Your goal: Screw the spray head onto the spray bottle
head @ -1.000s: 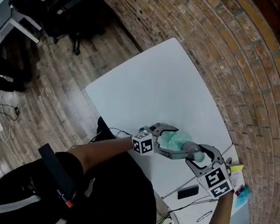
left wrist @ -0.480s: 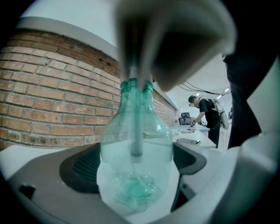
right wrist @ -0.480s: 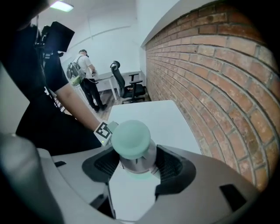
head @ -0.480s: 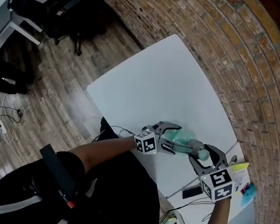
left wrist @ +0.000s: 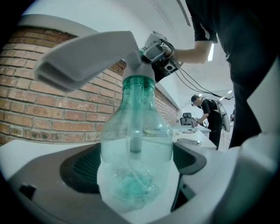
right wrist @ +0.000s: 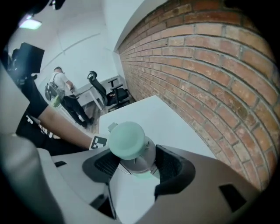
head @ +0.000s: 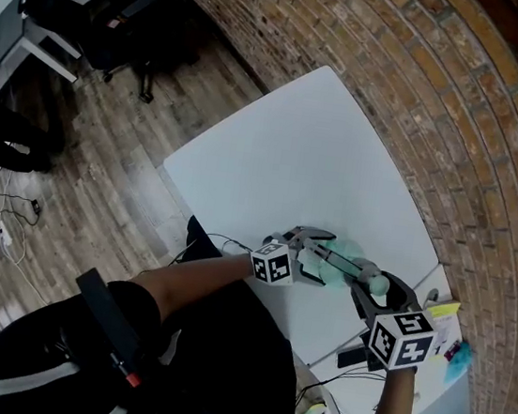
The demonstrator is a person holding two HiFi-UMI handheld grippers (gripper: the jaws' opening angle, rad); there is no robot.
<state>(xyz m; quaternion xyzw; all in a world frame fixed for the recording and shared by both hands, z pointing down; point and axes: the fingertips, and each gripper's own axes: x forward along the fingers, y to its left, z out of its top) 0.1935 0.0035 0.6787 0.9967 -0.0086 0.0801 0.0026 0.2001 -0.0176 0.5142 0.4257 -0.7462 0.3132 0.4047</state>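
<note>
Your left tongs (head: 321,254) grip the spray bottle (left wrist: 135,148) round its belly, over the white worktop's (head: 295,149) near edge. Left gripper view shows the tube & liquid inside; head view doesn't. Your right tongs (head: 370,284) squeeze the spray head (right wrist: 127,141), which sits on the bottle's neck. Right gripper view shows only its round green end; left gripper view shows its long grey side.

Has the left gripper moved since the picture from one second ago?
No. The left gripper, shut on the clear green plastic spray bottle, keeps its place against the white table's left corner.
</note>
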